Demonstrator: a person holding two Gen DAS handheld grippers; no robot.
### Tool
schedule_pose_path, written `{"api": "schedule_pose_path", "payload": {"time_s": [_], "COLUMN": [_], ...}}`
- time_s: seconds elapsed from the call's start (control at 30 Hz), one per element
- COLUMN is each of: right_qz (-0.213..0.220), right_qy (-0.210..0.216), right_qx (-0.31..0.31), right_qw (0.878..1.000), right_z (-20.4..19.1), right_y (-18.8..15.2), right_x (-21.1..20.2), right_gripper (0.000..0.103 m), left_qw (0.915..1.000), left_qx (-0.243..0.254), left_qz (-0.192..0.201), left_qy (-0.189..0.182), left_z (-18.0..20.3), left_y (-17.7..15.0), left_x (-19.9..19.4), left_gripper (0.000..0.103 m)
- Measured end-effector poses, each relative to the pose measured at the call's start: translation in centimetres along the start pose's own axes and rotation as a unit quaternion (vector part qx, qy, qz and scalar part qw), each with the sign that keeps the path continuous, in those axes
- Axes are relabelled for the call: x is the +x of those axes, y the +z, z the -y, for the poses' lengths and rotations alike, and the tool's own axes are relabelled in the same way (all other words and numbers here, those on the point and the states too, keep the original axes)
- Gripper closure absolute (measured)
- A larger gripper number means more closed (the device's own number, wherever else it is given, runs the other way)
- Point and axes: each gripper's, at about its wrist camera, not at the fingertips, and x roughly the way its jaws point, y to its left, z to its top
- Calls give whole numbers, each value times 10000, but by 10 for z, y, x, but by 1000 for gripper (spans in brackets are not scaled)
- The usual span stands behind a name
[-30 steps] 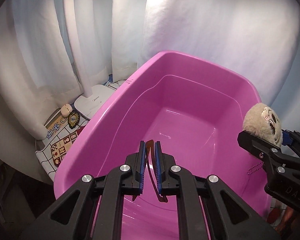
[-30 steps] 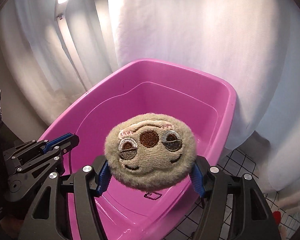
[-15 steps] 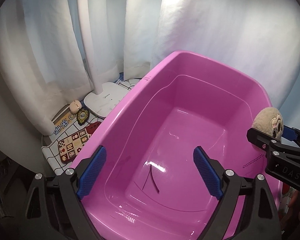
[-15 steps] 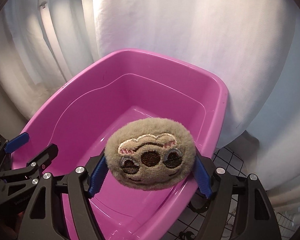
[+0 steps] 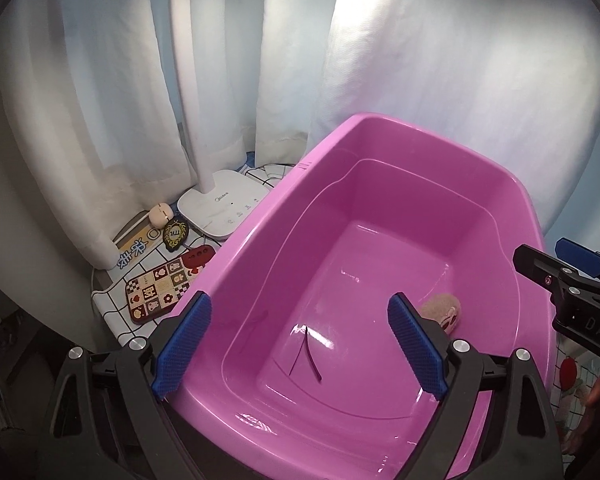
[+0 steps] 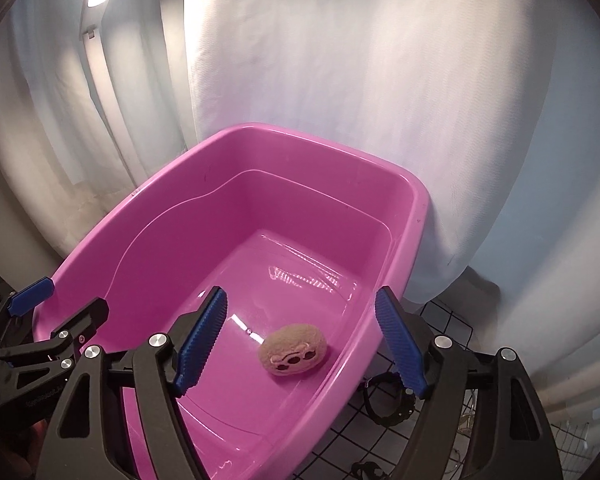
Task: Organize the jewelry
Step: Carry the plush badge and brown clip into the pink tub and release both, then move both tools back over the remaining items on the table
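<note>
Your left gripper (image 5: 300,344) stands wide open above the near end of the pink tub (image 5: 380,136), nothing between its blue pads. Your right gripper (image 6: 300,344) hangs spread apart over the tub's right side, also empty.

Left of the tub, on the checked cloth (image 5: 112,312):
- patterned card of small squares (image 5: 160,292), near the tub's left wall;
- red oval piece (image 5: 198,256), just beside the tub's rim;
- black-and-gold badge (image 5: 175,233), beyond the card;
- small cream case (image 5: 161,215), further back by the curtain;
- white lamp base (image 5: 224,208), close to the tub's far left corner, its stem rising against the curtain (image 5: 100,100).

Inside the tub:
- thin dark strip (image 5: 306,354), lying on the floor near the middle of the near end;
- fuzzy tan plush face (image 6: 293,350), resting on the floor toward the right wall, stitched face up.

Right of the tub:
- dark ring-shaped piece (image 6: 386,400) on the grid cloth (image 6: 452,312), just outside the right wall; what it is you cannot tell.
</note>
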Motion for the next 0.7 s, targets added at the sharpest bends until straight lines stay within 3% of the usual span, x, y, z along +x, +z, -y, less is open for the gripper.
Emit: {"api": "schedule_pose_path", "payload": {"time_s": [0.33,0.53,0.7], "right_qz": [234,320,167], "right_qy": [187,196,-198], "right_qx": [288,713,1165], "right_qw": [9991,9967,9929], "right_z": [9,42,84], "right_y": [-32,-88,-145], "right_x": [-46,-87,-116], "right_gripper": [30,30,30], "left_qw": [9998,9981,9935], "left_qx": [39,273,555], "left_qz": [171,250,229], "left_qy": [-136,-495,-971], "left_z": [13,44,85], "left_y": [-10,-25,-42], "left_x": [-30,-59,-79], "left_gripper": [11,10,9]}}
